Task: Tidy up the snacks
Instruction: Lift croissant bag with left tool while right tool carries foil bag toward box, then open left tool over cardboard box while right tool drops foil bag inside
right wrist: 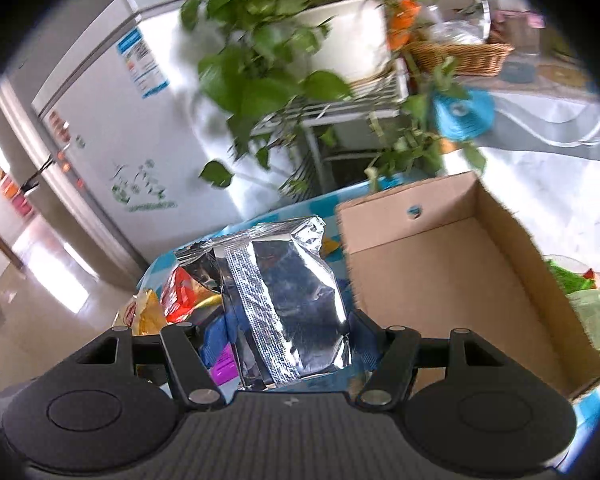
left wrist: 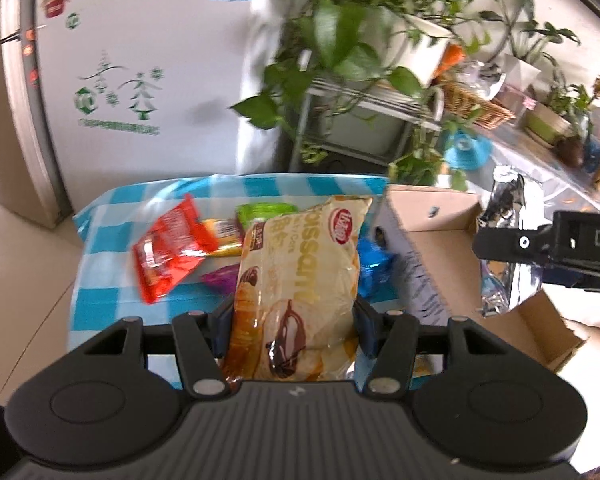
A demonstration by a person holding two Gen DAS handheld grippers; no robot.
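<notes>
My left gripper (left wrist: 294, 320) is shut on a cream croissant packet (left wrist: 300, 272), lifted over the blue-checked tablecloth (left wrist: 108, 304). On the cloth behind it lie a red packet (left wrist: 168, 248), a yellow one (left wrist: 224, 236), a green one (left wrist: 264, 212), a purple one (left wrist: 220, 278) and a blue one (left wrist: 374, 266). My right gripper (right wrist: 286, 334) is shut on a silver foil packet (right wrist: 288, 296), held left of the open cardboard box (right wrist: 452, 280). The left wrist view shows that foil packet (left wrist: 504, 240) and the right gripper's black body over the box (left wrist: 440, 248).
A white fridge (left wrist: 140, 60) stands behind the table. A leafy plant on a white metal rack (left wrist: 360, 92) hangs over the table's far edge. A wicker basket (left wrist: 472, 104) and pots sit on a counter at the right. Green packaging (right wrist: 592, 312) lies right of the box.
</notes>
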